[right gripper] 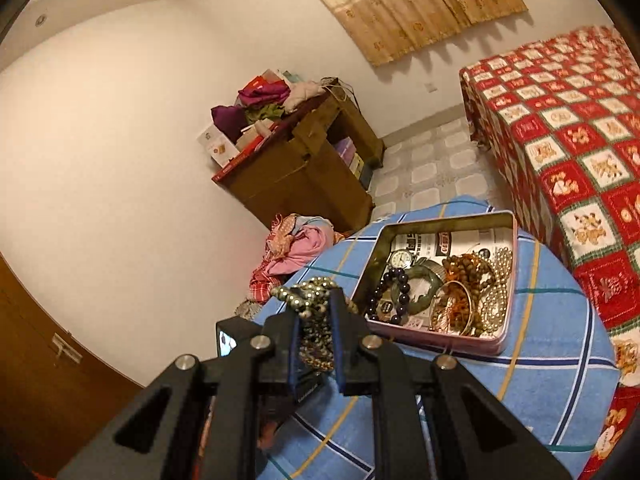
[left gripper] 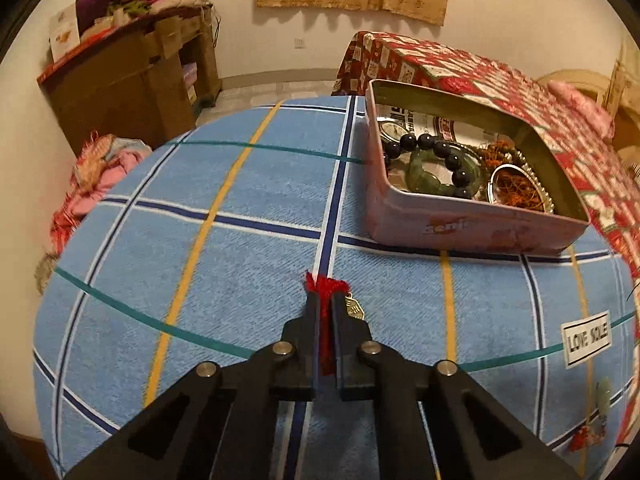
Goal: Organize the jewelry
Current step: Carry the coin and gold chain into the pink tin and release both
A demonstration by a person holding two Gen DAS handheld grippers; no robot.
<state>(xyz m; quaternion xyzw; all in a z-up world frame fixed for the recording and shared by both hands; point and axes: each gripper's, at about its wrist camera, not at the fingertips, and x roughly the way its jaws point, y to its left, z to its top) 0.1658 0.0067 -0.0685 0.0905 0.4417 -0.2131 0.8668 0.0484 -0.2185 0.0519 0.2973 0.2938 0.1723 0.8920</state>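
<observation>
Jewelry fills the open pink rectangular metal tin [left gripper: 472, 228] standing on the far right part of the table covered with a blue plaid cloth [left gripper: 240, 216]: a dark round-bead bracelet [left gripper: 440, 152], a green jade bangle [left gripper: 424, 180], a small wristwatch [right gripper: 400, 258], brown wooden beads [right gripper: 466, 266] and pale pearl-like strands [right gripper: 498, 296] over printed paper. In the left wrist view the near wall of the tin hides the lower part of its contents, and the pearl strands cannot be made out there.

The left hand-held gripper [left gripper: 327, 300] is clenched on a red tassel [left gripper: 324, 284] with a small gold charm [left gripper: 354, 308]. Most of the tassel is hidden between the black fingers, and the charm's marking is too small to read. The right hand-held gripper [right gripper: 316, 300] is clamped on a bunched strand of dull gold-green beads [right gripper: 308, 292], held above the table's edge, just left of the tin; its lower loops hang between the fingers.

A white label reading LOVE SMILE [left gripper: 586, 338] is sewn to the cloth. At the cloth's right edge a pale green pendant with a red tassel [left gripper: 600, 404] lies blurred.

Beside the table stands a bed with a red patchwork cover [right gripper: 560, 128]; a brown cabinet piled with clothes [right gripper: 296, 168] stands against the white wall under a beige curtain [right gripper: 400, 4]. Only the right wrist view shows the tiled floor [right gripper: 432, 168], a wooden door [right gripper: 48, 360] and a small dark device [right gripper: 228, 340] behind the gripper.
</observation>
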